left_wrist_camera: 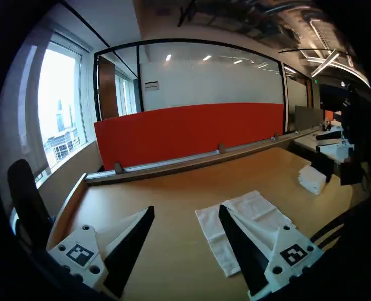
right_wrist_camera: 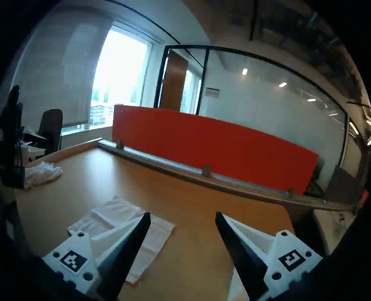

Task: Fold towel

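I'm holding the left tongs (left_wrist_camera: 185, 208) wide open, gripping nothing, above the surface (left_wrist_camera: 175, 185). One of its fingers (left_wrist_camera: 238, 243) is crossing in front of the white towel (left_wrist_camera: 255, 213); I can't tell whether it is touching. In the left gripper view the towel is lying flat and spread just right of the gap.

I'm holding the right tongs (right_wrist_camera: 182, 215) wide open too, empty, with bare wood between the fingers. Here the towel (right_wrist_camera: 110, 213) is lying left of the gap, partly behind one finger (right_wrist_camera: 125, 246).

Bare surface is running out from the towel to the rail and the red divider (left_wrist_camera: 185, 130) along the far edge. A folded stack (left_wrist_camera: 312, 179) is sitting well apart from the towel, near the surface's side edge. A crumpled cloth (right_wrist_camera: 42, 173) is lying by the opposite edge, toward the window (right_wrist_camera: 118, 80).
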